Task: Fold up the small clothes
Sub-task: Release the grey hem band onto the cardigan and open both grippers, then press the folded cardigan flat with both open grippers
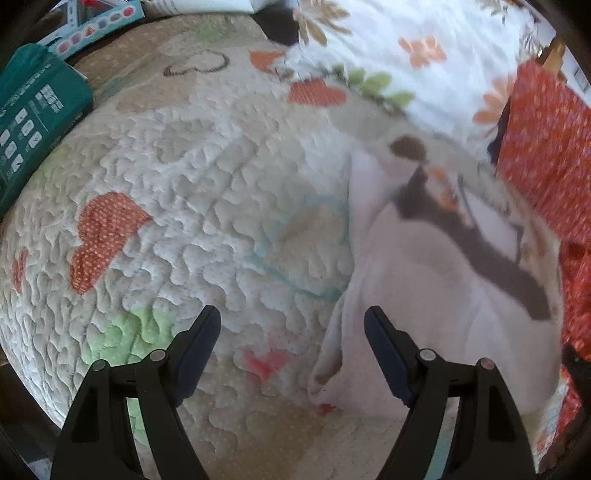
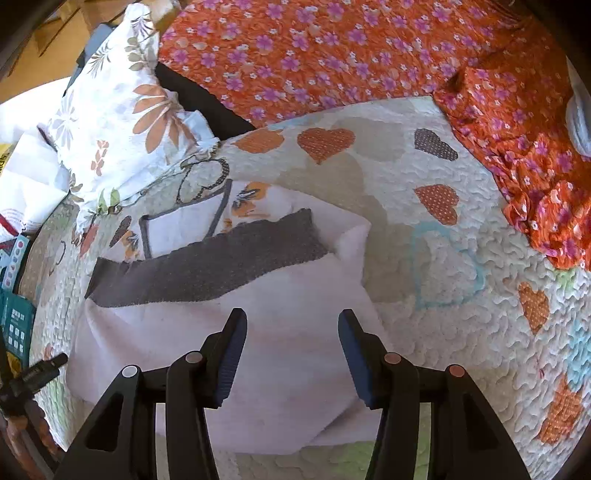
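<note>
- Far left in the left wrist view, a teal box (image 1: 33, 122) printed with small white icons lies at the edge of the bed, and a pale blue carton (image 1: 92, 26) sits beyond it.
- The quilt (image 1: 207, 177) covers the bed: cream, stitched in wavy lines, with orange dotted hearts, a green patch and a light blue outlined heart.
- The left gripper (image 1: 291, 354) hangs over bare quilt with its jaws wide apart and nothing between them; its right finger is just beside the edge of the garment.
- The small white garment (image 1: 436, 302) lies on the quilt right of centre in this view, its left edge rumpled into a raised fold, with a dark grey band (image 1: 491, 254) running diagonally across it.
- Behind it a white pillow (image 1: 406, 48) with orange flowers rests against the quilt, and an orange floral cloth (image 1: 546, 147) fills the right edge.
- In the right wrist view the same pillow (image 2: 118, 110) sits upper left, and the tip of a dark tool (image 2: 44, 369) shows at the left edge.
- The garment (image 2: 280, 362) is spread flat at centre, its grey band (image 2: 210, 262) across the upper part, and a printed piece with orange flowers (image 2: 192, 221) peeks out behind it.
- The right gripper (image 2: 291, 350) is over the white cloth with its jaws apart and nothing pinched; the pads do not press on the fabric.
- The orange cloth with purple flowers (image 2: 351, 55) covers the top and right.
</note>
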Action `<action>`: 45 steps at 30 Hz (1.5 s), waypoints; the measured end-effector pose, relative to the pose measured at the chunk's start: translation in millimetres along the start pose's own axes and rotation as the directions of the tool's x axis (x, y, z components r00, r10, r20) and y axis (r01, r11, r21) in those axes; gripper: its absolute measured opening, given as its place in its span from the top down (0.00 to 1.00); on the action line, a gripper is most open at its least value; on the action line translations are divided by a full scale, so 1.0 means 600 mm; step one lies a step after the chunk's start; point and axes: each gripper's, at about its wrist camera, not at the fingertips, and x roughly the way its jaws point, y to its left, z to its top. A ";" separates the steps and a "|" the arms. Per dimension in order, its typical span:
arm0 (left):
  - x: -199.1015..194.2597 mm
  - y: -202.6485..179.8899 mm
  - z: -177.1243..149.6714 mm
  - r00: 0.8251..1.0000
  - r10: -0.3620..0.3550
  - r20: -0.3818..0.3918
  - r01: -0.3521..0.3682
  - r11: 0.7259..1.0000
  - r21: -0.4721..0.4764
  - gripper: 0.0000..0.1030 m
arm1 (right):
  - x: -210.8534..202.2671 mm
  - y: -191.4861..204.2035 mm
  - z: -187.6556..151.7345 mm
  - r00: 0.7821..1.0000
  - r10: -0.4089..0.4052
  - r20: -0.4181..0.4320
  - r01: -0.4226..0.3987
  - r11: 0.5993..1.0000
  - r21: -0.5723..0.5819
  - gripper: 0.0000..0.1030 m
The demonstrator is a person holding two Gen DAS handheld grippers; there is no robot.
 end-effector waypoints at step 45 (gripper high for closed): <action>0.073 -0.098 -0.062 0.991 0.064 -0.115 -0.029 0.960 0.278 0.00 | 0.125 0.073 -0.066 0.969 -0.159 -0.190 0.109 0.962 -0.251 0.00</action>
